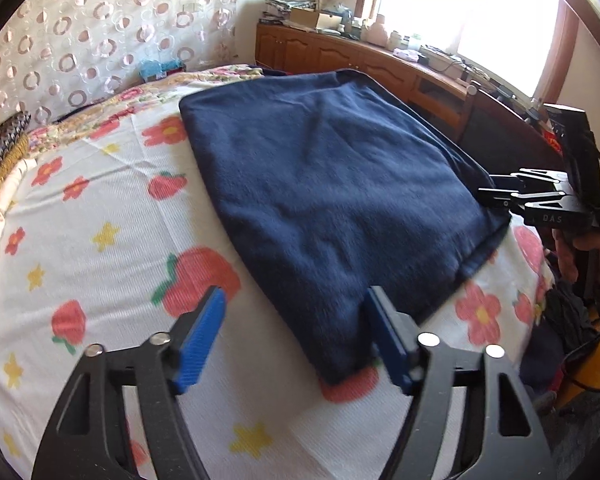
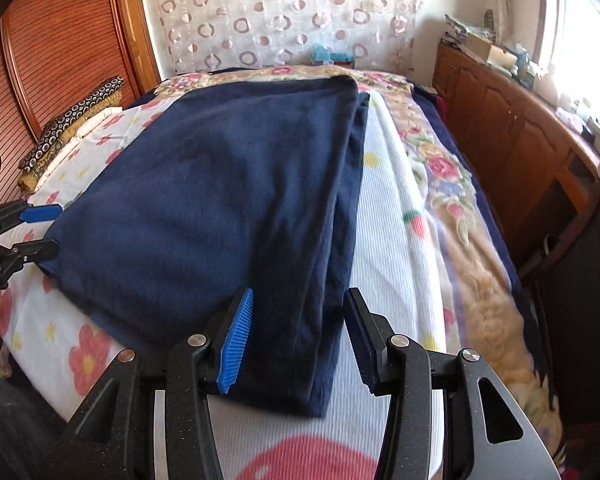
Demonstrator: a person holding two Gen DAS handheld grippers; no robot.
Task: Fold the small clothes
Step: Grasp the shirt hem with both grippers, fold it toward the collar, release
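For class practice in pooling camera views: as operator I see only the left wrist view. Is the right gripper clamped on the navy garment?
Observer: No. The right gripper is open, one finger on either side of the near corner of the navy garment.
Operator: Is that edge a single layer?
Observer: No. A folded-over strip runs along its right side.
Operator: What stands beyond the bed's left side?
Observer: A slatted wooden door.

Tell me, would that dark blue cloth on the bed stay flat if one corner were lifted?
Probably not: the navy garment lies in soft layered folds, so it would likely droop and unfold. Its fuzzy knit looks grippy, not slippery, on the floral sheet. It seems light.
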